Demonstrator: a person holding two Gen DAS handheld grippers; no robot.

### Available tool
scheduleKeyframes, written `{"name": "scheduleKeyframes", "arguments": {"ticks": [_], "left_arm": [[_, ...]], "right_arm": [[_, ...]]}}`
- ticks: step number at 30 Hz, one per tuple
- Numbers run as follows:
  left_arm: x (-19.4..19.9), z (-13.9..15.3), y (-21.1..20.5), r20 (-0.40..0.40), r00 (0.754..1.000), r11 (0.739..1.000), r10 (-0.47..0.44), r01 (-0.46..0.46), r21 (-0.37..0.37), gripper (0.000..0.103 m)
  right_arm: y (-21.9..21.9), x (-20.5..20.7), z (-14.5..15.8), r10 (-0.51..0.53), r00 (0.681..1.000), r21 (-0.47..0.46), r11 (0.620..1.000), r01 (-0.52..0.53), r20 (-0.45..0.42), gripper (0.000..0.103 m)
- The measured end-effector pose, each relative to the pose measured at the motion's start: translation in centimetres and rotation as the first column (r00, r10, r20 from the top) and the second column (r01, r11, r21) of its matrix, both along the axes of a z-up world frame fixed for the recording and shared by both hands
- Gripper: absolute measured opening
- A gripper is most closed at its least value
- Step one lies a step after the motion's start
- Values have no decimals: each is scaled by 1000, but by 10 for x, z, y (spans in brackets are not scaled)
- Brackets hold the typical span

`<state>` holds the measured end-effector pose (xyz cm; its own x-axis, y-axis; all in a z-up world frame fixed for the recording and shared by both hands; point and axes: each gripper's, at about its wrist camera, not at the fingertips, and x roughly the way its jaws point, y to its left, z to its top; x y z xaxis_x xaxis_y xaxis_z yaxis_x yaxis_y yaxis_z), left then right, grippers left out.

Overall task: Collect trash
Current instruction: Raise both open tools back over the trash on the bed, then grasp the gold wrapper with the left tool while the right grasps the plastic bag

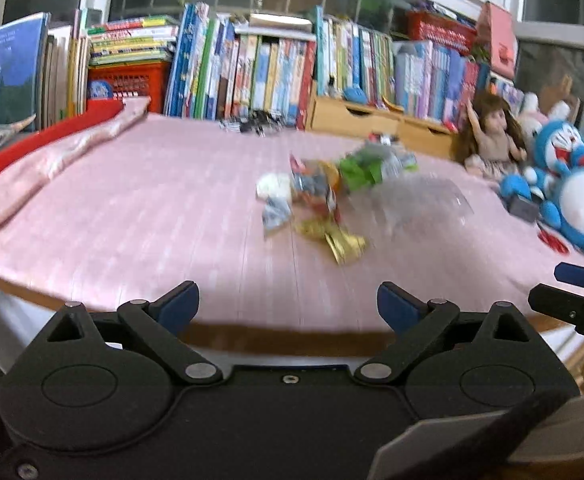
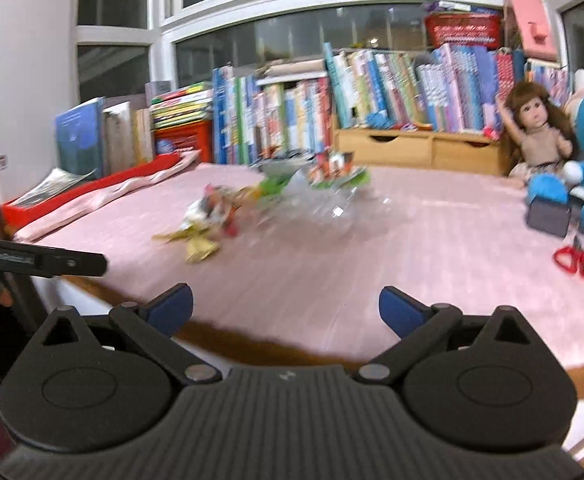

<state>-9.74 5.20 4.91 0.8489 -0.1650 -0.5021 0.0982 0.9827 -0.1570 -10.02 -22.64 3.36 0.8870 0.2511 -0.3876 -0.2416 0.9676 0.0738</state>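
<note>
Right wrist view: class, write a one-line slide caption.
Open right hand-held gripper faces crumpled wrappers on a pink tabletop.

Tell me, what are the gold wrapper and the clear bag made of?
The gold wrapper looks like shiny foil: crinkled, with a metallic gleam. The clear bag looks like thin glossy plastic: see-through, with bright glints. Blur leaves both uncertain.
</note>
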Motion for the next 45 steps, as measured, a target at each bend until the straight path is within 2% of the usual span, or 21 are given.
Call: {"name": "scheduleKeyframes", "arguments": {"ticks": [9, 14, 16, 21, 23, 25, 27, 30, 33, 35, 37, 45], "left_arm": [[41, -2, -23, 9, 1000, 998, -14, 15, -65, 96], [64, -14, -44, 26, 1000, 999, 0, 2, -49, 92], [74, -19, -50, 3, 1000, 999, 28, -28, -44, 79], [94, -28, -56, -8, 999, 996, 47, -47, -71, 69], [103, -31, -60, -18, 999, 998, 36, -37, -57, 61], [111, -37, -63, -43, 999, 998, 24, -27, -61, 47], [116, -43, -64, -62, 998, 997, 17, -21, -73, 40], [116, -46, -65, -51, 999, 998, 13, -16, -61, 19], [113, -46, -62, -52, 999, 996, 11, -16, -84, 19], [110, -45, -61, -45, 999, 996, 13, -17, -82, 18], [106, -43, -59, -34, 999, 997, 15, -18, -80, 18], [81, -31, -58, 20, 1000, 998, 2, 0, -68, 18]], "right_arm": [[0, 72, 10, -14, 1000, 38, 999, 15, -26, 103], [-3, 120, 15, 6, 996, 52, 999, -2, -92, 103], [0, 134, 14, 7, 994, 35, 999, -3, -113, 103], [10, 161, 6, 30, 985, 30, 999, -25, -168, 103], [17, 170, 0, 33, 982, 13, 999, -31, -184, 103], [24, 177, -5, 30, 980, -16, 999, -34, -194, 103], [29, 181, -11, 28, 979, -40, 998, -37, -203, 103], [33, 179, -16, 34, 981, -41, 998, -42, -192, 103], [33, 170, -16, 45, 985, -34, 998, -52, -168, 89], [31, 164, -14, 50, 987, -23, 998, -54, -155, 87], [28, 155, -11, 45, 990, -18, 999, -48, -136, 77], [16, 125, 2, 6, 998, -1, 1000, -6, -59, 66]]}}
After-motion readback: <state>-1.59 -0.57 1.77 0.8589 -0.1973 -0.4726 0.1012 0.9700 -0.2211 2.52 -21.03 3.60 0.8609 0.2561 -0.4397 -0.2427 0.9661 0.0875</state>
